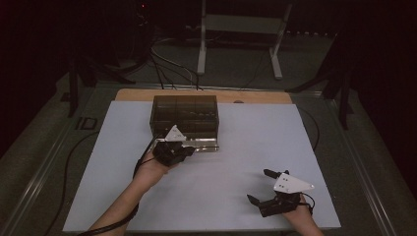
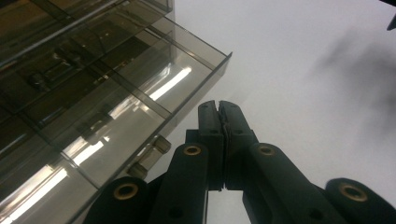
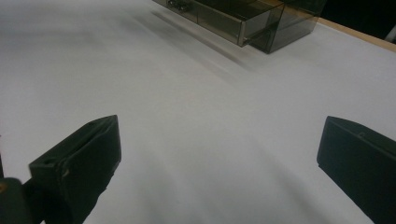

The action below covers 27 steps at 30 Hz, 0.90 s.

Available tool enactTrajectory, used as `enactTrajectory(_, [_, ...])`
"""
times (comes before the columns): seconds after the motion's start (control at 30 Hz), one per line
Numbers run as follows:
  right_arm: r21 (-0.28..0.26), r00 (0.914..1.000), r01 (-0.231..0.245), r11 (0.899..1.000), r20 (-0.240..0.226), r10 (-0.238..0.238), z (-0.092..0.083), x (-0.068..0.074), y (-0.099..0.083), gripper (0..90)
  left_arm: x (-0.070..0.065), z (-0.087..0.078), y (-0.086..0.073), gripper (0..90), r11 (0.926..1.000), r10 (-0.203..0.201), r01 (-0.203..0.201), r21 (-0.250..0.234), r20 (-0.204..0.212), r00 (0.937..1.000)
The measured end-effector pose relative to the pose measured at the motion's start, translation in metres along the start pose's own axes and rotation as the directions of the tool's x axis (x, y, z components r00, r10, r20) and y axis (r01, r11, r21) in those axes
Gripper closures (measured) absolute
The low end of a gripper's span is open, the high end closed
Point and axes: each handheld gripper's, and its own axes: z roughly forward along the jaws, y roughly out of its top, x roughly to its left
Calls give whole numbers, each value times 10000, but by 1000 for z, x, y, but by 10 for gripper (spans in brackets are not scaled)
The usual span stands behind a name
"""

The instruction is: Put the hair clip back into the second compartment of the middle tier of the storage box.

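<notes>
White tabletop bore a smoky drawer box; left gripper pressed together, apparently empty, beside its open drawer; right gripper spread wide, empty.

No text, label, brand, number or sign can be read on anything in these pictures; all surfaces look unmarked.

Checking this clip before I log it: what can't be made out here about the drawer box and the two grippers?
- Drawer box contents: high view, too small and dark behind smoked plastic; left gripper view, glare.
- Whether the left gripper, jaws together, pinches anything: can't tell.
- Drawer: cut off by the right gripper view's top edge.
- Right gripper: open, its near jaw blurred.
</notes>
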Motion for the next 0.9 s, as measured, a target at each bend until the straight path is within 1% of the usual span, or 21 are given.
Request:
enactTrajectory(0.07, [2,10000,4,10000,3,-4,0,0,0,4,2,-1,1,891,10000,-76,76,-29,-1,10000])
enactTrajectory(0.37, [-6,10000,15,10000,-6,-15,0,0,0,3,10,-3,3,891,9999,-136,135,-66,-221,9997])
enactTrajectory(0.47, [-6,10000,24,10000,-15,-24,0,0,0,4,19,0,3,891,9989,-448,444,-173,-234,9987])
enactTrajectory(0.7, [0,10000,18,10000,-16,-18,0,0,0,3,25,2,5,890,9984,-532,526,-198,-307,9981])
enactTrajectory(0.9, [-19,10000,24,10000,-26,-24,0,0,0,3,30,4,6,890,9980,-610,601,-205,-462,9971])
